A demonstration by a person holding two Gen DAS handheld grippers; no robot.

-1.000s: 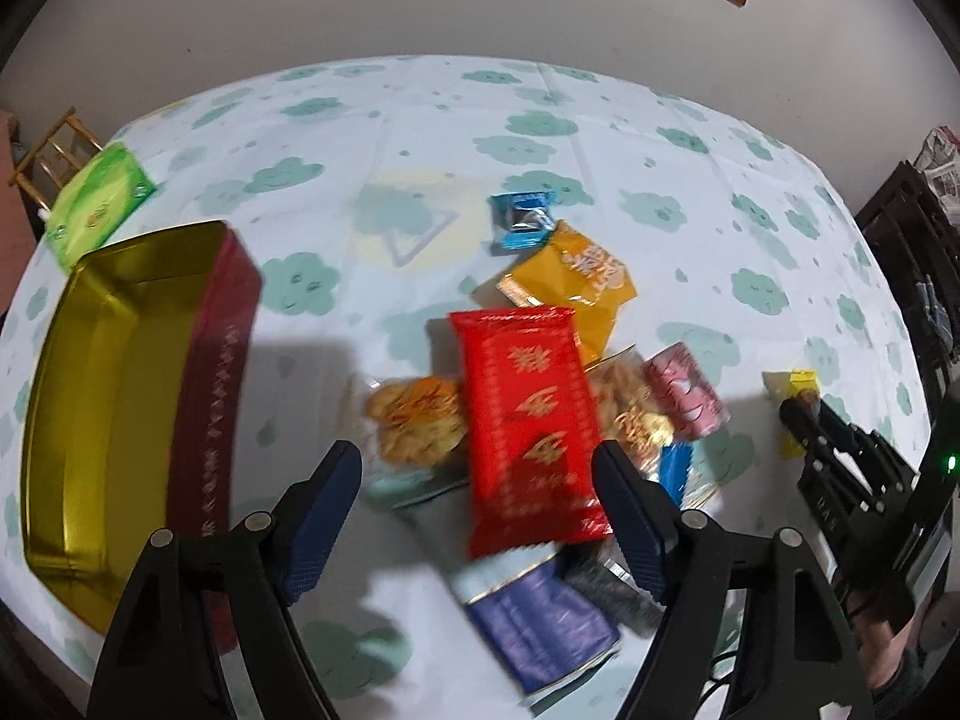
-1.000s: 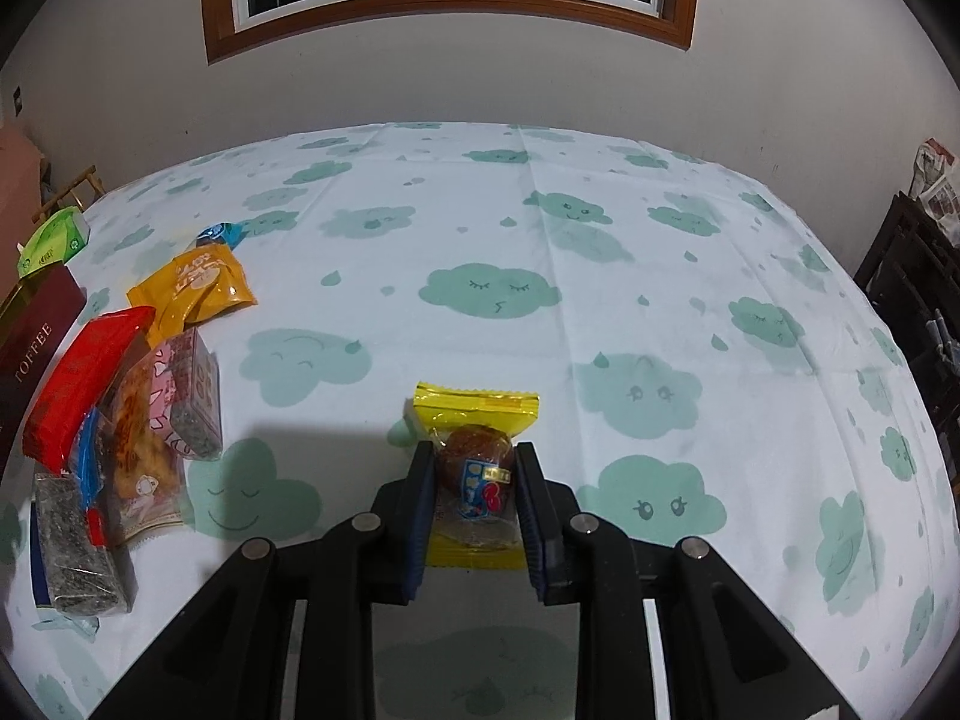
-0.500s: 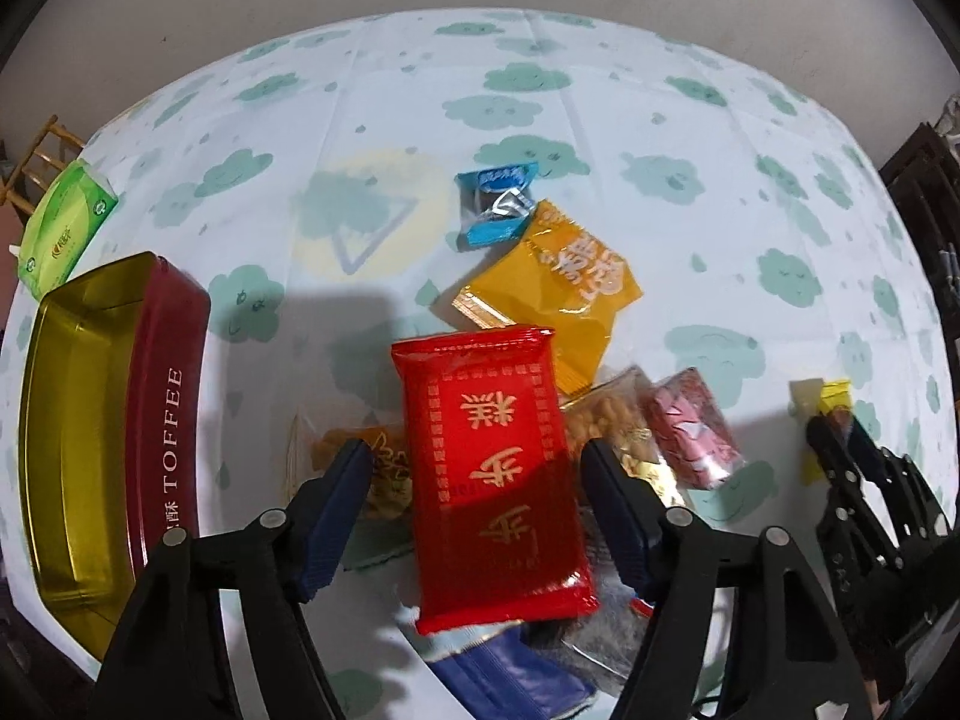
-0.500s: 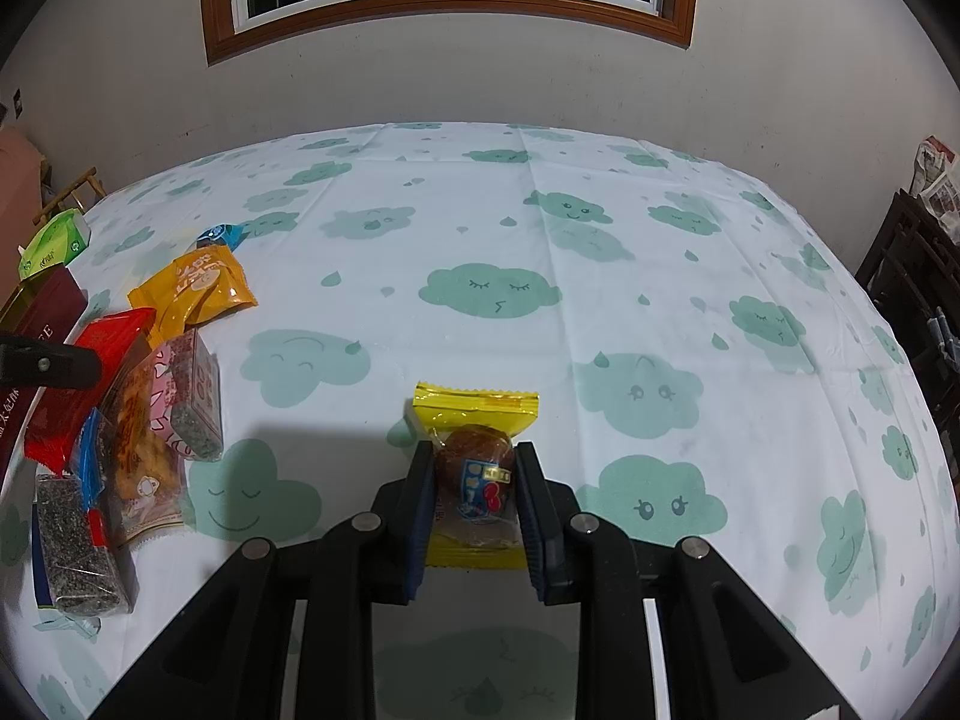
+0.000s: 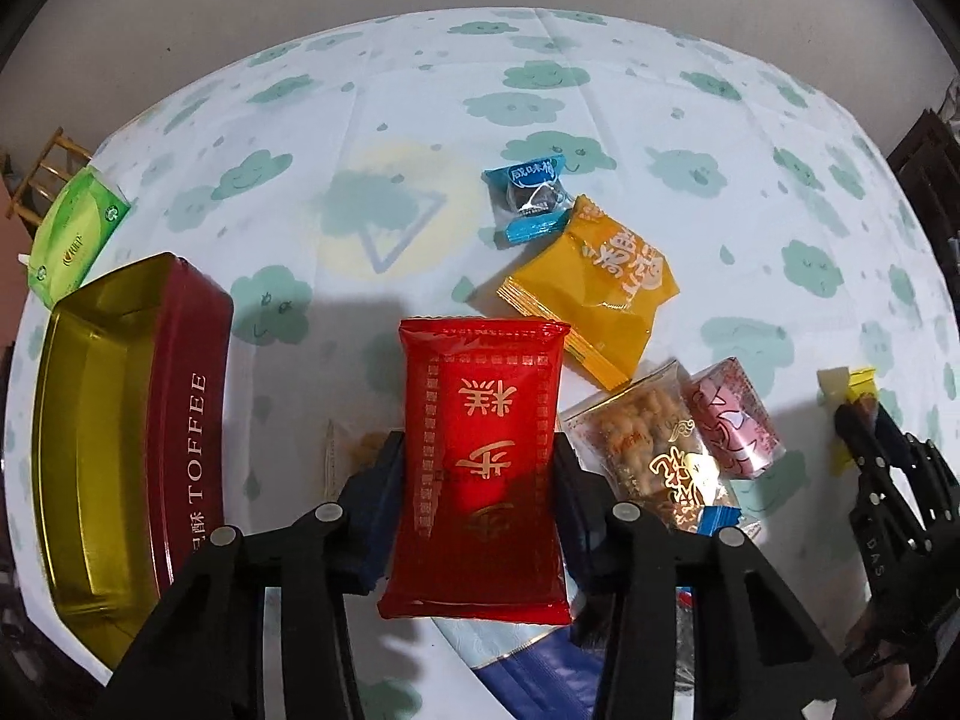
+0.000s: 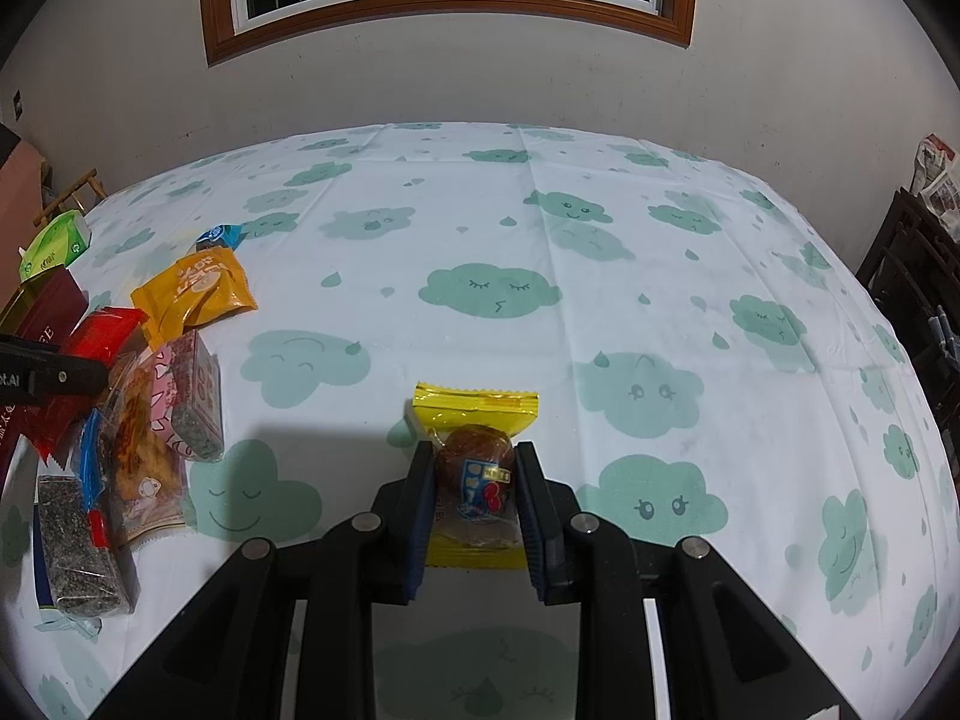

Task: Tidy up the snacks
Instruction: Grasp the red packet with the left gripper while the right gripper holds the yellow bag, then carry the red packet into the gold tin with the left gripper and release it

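Observation:
A red snack packet (image 5: pixel 480 396) lies on top of the snack pile, lengthwise between the fingers of my left gripper (image 5: pixel 476 447). The jaws are closing and both pads touch the packet's long edges. To its left stands an open red toffee tin (image 5: pixel 192 420) with a gold inside, nothing in it. At the right, my right gripper (image 6: pixel 474 450) is shut on a yellow packet (image 6: pixel 474 405) with a round brown snack, resting on the cloud-print tablecloth (image 6: pixel 600 252). The left wrist view also shows the right gripper (image 5: pixel 864 420) and its yellow packet (image 5: pixel 863 377).
Around the red packet lie an orange packet (image 5: pixel 594 294), a blue candy (image 5: pixel 531 195), a clear bag of fried snack (image 5: pixel 648 450), a pink packet (image 5: pixel 732 420) and a dark blue packet (image 5: pixel 540 678). A green tissue pack (image 5: pixel 75 240) sits beyond the tin. Dark furniture (image 6: pixel 912 276) stands at the right.
My left gripper came down over the red packet and its jaws narrowed from wide apart onto the packet's sides. The right gripper and its yellow packet stayed still.

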